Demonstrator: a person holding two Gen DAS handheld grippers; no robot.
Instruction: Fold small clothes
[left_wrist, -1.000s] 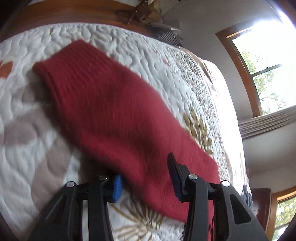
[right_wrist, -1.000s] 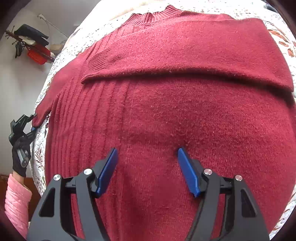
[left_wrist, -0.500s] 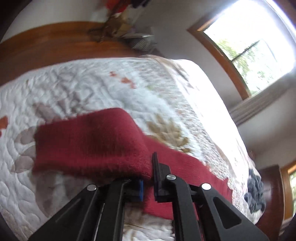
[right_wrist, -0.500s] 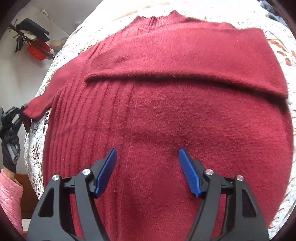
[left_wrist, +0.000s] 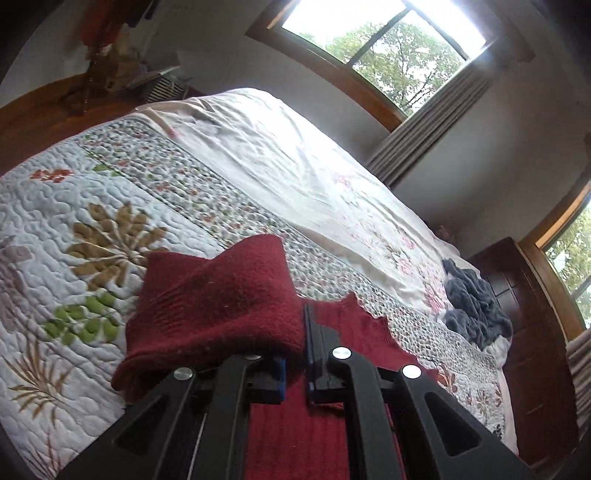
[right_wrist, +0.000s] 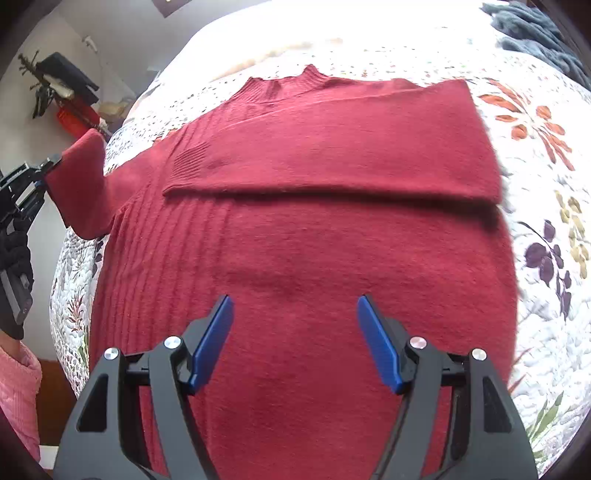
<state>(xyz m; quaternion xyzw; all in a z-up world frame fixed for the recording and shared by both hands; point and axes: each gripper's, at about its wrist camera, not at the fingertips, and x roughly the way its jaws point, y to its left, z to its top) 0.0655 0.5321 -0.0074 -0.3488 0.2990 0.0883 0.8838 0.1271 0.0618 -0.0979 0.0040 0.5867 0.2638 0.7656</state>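
Observation:
A dark red knit sweater (right_wrist: 303, 236) lies flat on a floral quilt (right_wrist: 546, 177), collar at the far side. One sleeve is folded across its chest (right_wrist: 332, 158). The other sleeve (left_wrist: 218, 302) is lifted off the bed, its cuff pinched in my left gripper (left_wrist: 295, 365), which is shut on it. In the right wrist view the same raised sleeve (right_wrist: 79, 184) hangs at the far left from the left gripper (right_wrist: 26, 181). My right gripper (right_wrist: 295, 339) hovers open over the sweater's lower body, nothing between its fingers.
A heap of grey-blue clothes (left_wrist: 476, 306) lies near the far corner of the bed. A dark wooden cabinet (left_wrist: 532, 332) stands beyond it under windows. A coat rack (right_wrist: 62, 96) stands by the wall. A gloved hand with a pink sleeve (right_wrist: 18, 376) shows at the left.
My left gripper closed on the flat-lying sleeve's cuff and lifted it off the quilt. The right gripper stayed open and drew back slightly, showing more of the sweater.

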